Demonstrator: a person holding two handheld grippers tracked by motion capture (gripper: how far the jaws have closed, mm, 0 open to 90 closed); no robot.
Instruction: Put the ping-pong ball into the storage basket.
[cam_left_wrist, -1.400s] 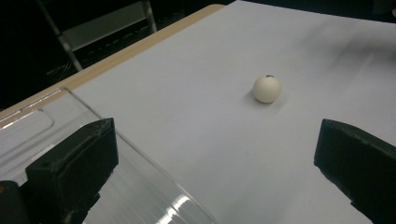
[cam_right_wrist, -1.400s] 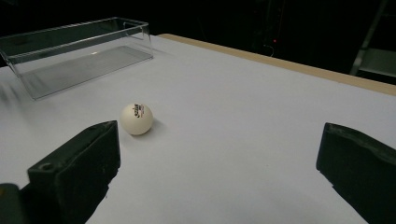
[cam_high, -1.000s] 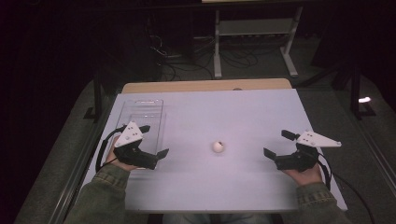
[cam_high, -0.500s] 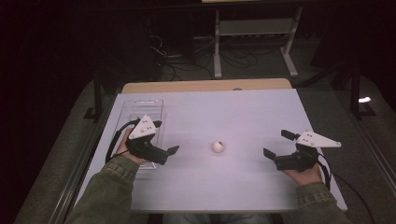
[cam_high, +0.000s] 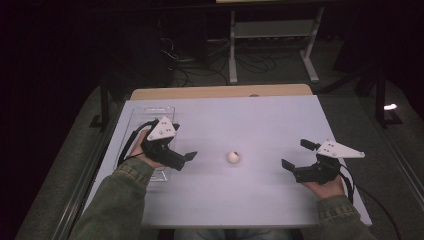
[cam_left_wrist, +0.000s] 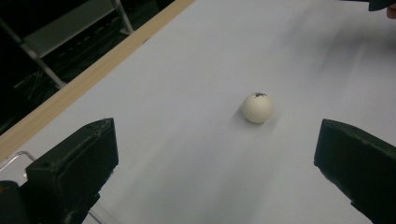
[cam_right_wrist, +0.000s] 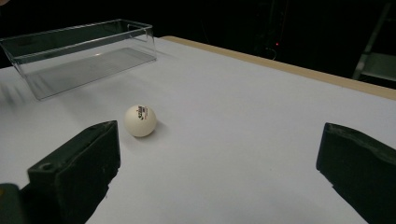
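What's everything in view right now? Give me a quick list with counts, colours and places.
small white ball with a printed mark: 1, white, on the sheet at mid-table, between the two tongs, touching neither
clear plastic rectangular tray: 1, transparent, on the left side of the table, nothing visible in it
pale white sheet covering the tabletop: 1, white
wooden table edge: 1, tan, along the far side
metal shelf frame: 1, grey, on the dark floor beyond the table
left tongs: 1, black, jaws open, pointed at the ball
right tongs: 1, black, jaws open, at the right side of the table
sleeves: 2, olive green, at the near edge
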